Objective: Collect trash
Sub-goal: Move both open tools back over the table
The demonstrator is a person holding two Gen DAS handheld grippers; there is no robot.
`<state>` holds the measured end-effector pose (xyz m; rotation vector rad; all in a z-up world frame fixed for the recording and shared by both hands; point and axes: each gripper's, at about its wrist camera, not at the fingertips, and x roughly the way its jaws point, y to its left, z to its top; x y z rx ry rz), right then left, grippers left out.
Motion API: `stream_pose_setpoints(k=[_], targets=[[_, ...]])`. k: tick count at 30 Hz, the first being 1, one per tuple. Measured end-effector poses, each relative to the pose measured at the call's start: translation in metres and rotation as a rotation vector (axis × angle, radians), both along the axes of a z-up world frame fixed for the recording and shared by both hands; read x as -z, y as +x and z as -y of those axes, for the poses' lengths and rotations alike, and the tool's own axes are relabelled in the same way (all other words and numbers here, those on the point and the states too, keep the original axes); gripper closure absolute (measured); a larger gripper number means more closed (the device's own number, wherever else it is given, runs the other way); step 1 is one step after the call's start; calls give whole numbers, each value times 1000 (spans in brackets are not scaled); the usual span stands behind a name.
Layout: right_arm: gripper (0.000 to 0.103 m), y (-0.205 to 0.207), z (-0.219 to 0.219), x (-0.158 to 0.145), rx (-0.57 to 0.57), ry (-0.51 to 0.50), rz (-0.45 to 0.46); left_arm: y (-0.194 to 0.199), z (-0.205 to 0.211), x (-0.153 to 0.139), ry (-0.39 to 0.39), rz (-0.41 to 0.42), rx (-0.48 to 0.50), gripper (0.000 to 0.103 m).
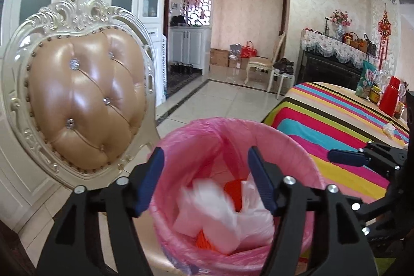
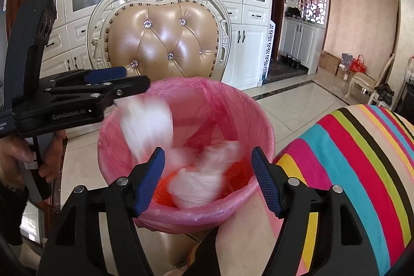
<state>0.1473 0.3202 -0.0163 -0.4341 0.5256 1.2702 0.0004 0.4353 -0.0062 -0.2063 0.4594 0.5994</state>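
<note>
A bin with a pink liner (image 1: 284,139) (image 2: 258,115) stands on a chair seat. My left gripper (image 1: 205,157) (image 2: 121,80) hovers over its left rim, open, with nothing between its blue pads. My right gripper (image 2: 209,155) (image 1: 344,155) hangs over the near rim, also open and holding nothing. Crumpled white paper and plastic (image 1: 214,206) (image 2: 199,180) lies inside the bin on something orange (image 1: 233,188). In the right wrist view a white piece (image 2: 147,123), smeared by motion, is inside the bin mouth just below the left gripper.
An ornate cream chair with a tan tufted back (image 1: 85,105) (image 2: 165,43) rises behind the bin. At the right is a table with a striped cloth (image 1: 336,115) (image 2: 362,146), bearing a white scrap (image 1: 389,129), a red flask (image 1: 390,97) and jars. Tiled floor lies beyond.
</note>
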Motion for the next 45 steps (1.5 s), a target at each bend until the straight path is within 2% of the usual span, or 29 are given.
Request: stream_pose_setpoints(k=[2,4,6,9,15,20,23,27,30,34,39,45], targets=[[37,-1,9,-4,13,9,19,-7,3,-4,16,19,-20,21],[35,-1,25,-9,42,21,39,-14,12,-10,55,46,-46,4],[26,0,43,-15,87,37,57,-18,24,-14,104,58,-58,4],[19,5,80,-24,163,60,80,-11,49,-19,142,39,-23,4],[19,22,170,-37,386,72,109,24,119,-32,173,69,130,4],[19,41,252,-33,573,50,129,73,186,-39,104,95,311,4],[19,55,305,-29,674,51,96,101,226,-40,77,97,401,4],[19,69,373,-24,801,44,81,139,279,-35,51,78,504,4],[19,79,416,-21,904,26,103,173,319,-26,-20,45,587,4],[19,100,469,-6,1013,33,33,211,356,-15,-64,1,639,4],[19,117,494,13,1040,0,-16,261,402,1,1,-85,648,4],[19,133,487,19,1008,-41,-39,286,413,12,5,-127,637,4]])
